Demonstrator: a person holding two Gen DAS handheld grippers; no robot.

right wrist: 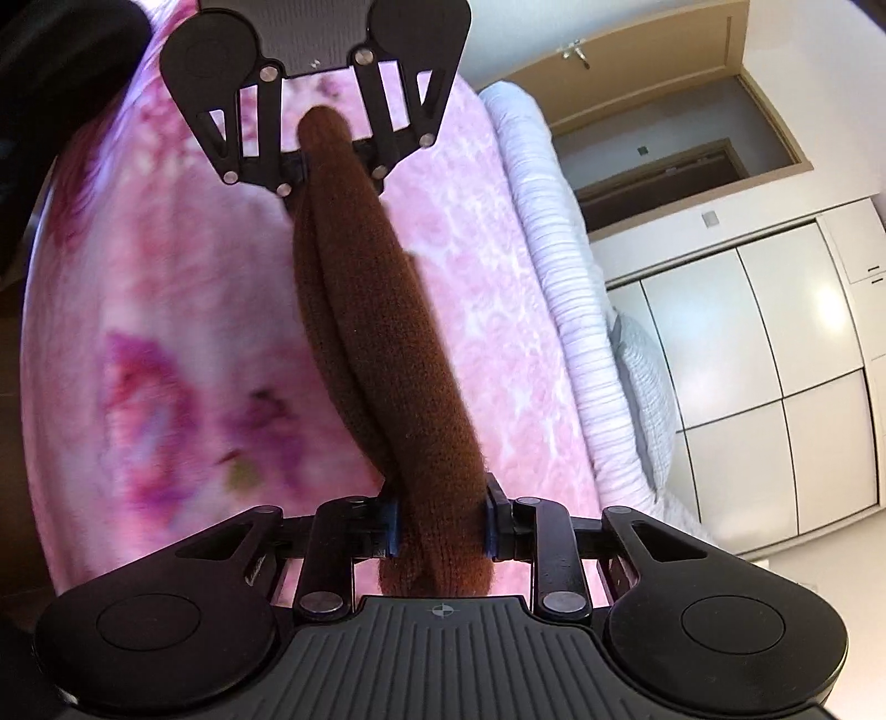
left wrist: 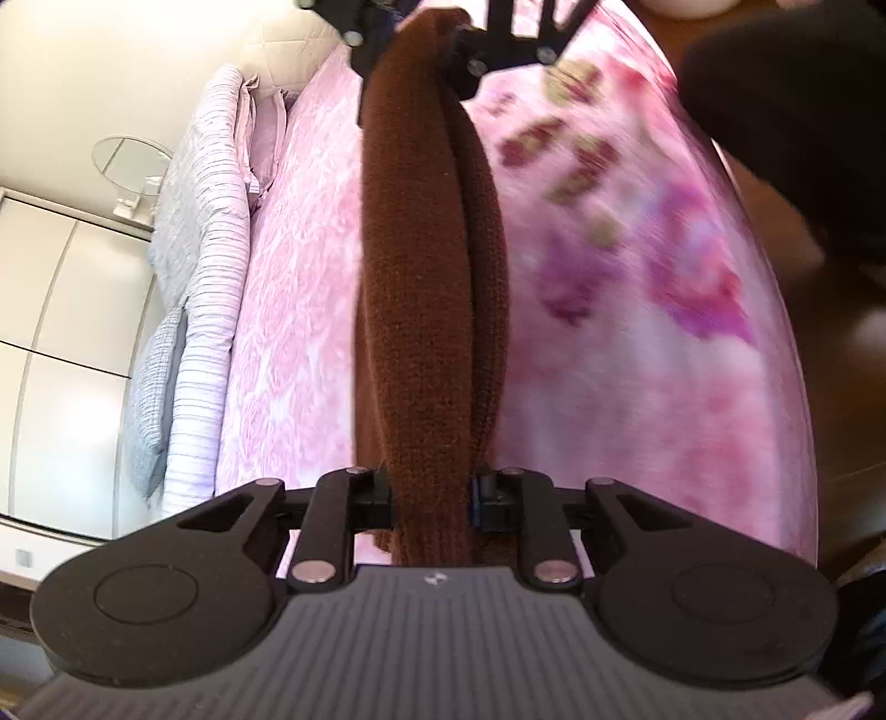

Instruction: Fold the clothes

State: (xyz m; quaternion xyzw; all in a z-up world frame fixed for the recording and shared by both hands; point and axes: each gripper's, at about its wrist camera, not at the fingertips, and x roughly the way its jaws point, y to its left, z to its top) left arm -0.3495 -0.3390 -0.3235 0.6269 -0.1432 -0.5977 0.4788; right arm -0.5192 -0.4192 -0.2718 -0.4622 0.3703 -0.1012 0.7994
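Note:
A brown knitted garment [left wrist: 426,266] is stretched in a doubled band between both grippers, above a pink flowered bedspread [left wrist: 637,343]. My left gripper [left wrist: 432,493] is shut on one end of it. At the top of the left wrist view the right gripper [left wrist: 437,50] clamps the far end. In the right wrist view the same brown garment [right wrist: 376,332] runs from my right gripper [right wrist: 440,526], shut on it, up to the left gripper [right wrist: 326,149] facing me. The garment hangs clear of the bed between the two.
A folded striped quilt [left wrist: 205,310] and a grey pillow [left wrist: 152,387] lie along the bed's far side. White wardrobe doors [right wrist: 764,365] and a wooden door frame [right wrist: 664,72] stand beyond. A dark sleeve [left wrist: 786,94] shows at the upper right.

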